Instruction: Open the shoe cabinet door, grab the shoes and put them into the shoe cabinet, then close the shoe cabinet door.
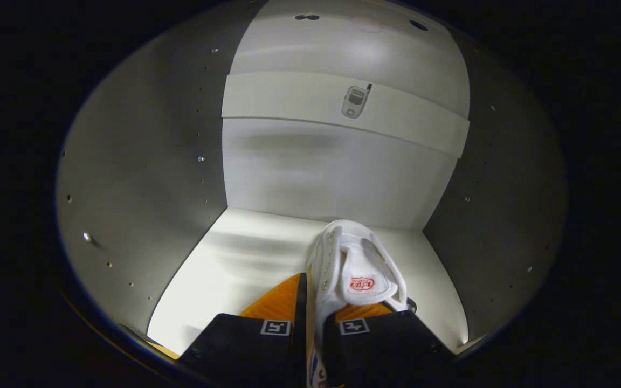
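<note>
Jaws (310, 302) pinch white shoe (353, 264), reaching level into shoe cabinet (143, 178) above its floor.

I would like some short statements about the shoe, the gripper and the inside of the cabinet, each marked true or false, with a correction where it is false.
1. The gripper is shut on the white shoe. True: both fingers press on a part of the shoe between them.
2. The shoe is held inside the shoe cabinet. True: the cabinet walls stand on both sides and the bottom board is below the shoe.
3. A second shoe already lies on the bottom board. False: only bare board shows around the held shoe.
4. The shelf above carries a small phone-like object. True.
5. The shoe is black. False: it is white, with a red mark on its tongue.
</note>
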`<state>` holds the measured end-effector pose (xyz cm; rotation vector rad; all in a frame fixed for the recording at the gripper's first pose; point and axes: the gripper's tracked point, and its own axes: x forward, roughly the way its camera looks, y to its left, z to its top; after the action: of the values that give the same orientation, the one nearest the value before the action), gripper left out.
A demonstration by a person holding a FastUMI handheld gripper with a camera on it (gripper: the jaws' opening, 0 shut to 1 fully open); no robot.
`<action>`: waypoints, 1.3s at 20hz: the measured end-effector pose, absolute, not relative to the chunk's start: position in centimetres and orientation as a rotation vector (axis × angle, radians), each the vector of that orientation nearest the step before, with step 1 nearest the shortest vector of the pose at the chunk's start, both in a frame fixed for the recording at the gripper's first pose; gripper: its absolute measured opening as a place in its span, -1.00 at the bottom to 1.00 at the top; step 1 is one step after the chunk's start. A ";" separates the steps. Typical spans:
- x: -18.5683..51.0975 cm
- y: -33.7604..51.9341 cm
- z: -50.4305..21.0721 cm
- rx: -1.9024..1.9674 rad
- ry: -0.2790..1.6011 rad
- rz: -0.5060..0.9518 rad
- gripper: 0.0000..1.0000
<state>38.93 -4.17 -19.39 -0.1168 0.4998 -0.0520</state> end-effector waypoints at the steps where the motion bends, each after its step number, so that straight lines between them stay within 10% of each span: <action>1: 38.3 -4.1 -18.9 -0.092 0.495 -0.040 -0.58; 12: 29.6 -3.0 -13.8 -0.001 0.418 0.035 1.00; 26: 11.6 -2.3 -0.4 0.002 0.106 0.006 0.96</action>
<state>11.55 -2.34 -0.42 0.0017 0.1057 0.0064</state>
